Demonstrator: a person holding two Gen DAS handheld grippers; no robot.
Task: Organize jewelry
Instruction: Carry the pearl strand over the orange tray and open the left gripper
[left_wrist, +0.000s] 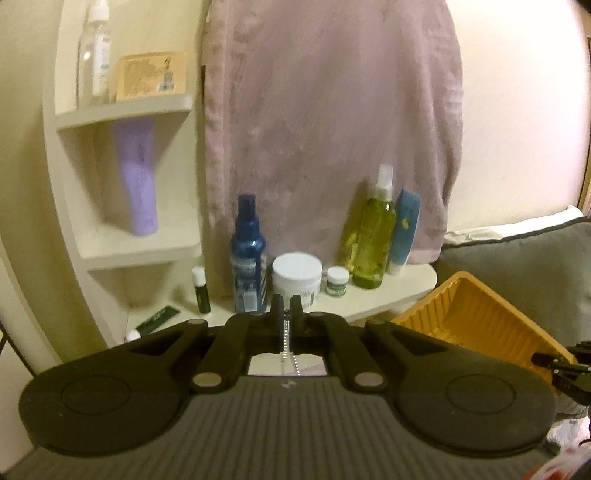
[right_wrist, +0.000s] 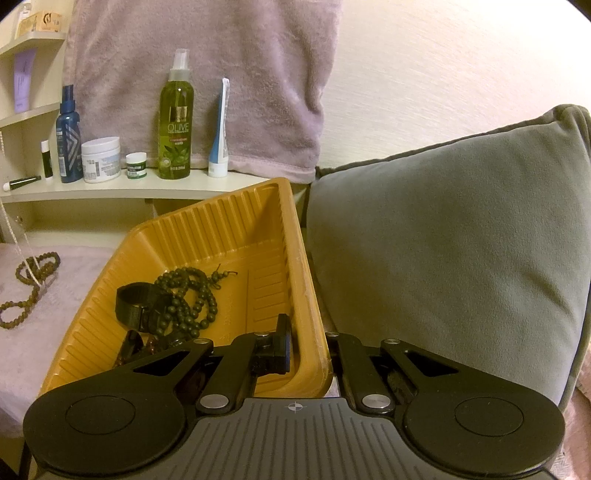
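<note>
My left gripper (left_wrist: 287, 308) is shut on a thin silver chain (left_wrist: 286, 343) that hangs down between its fingers. The same chain shows at the far left of the right wrist view (right_wrist: 14, 240), dangling above a brown bead necklace (right_wrist: 27, 284) on the lilac cloth. My right gripper (right_wrist: 306, 343) is shut on the near right rim of an orange plastic tray (right_wrist: 221, 236), one finger inside, one outside, holding it tilted. In the tray lie a dark bead necklace (right_wrist: 192, 299) and a black band (right_wrist: 135, 304). The tray also shows in the left wrist view (left_wrist: 476, 317).
A cream shelf (right_wrist: 122, 190) carries a blue bottle (right_wrist: 68, 140), a white jar (right_wrist: 100, 158), a small jar (right_wrist: 136, 165), an olive bottle (right_wrist: 176, 122) and a tube (right_wrist: 219, 136). A mauve towel (right_wrist: 207, 74) hangs behind. A grey cushion (right_wrist: 443, 251) stands right of the tray.
</note>
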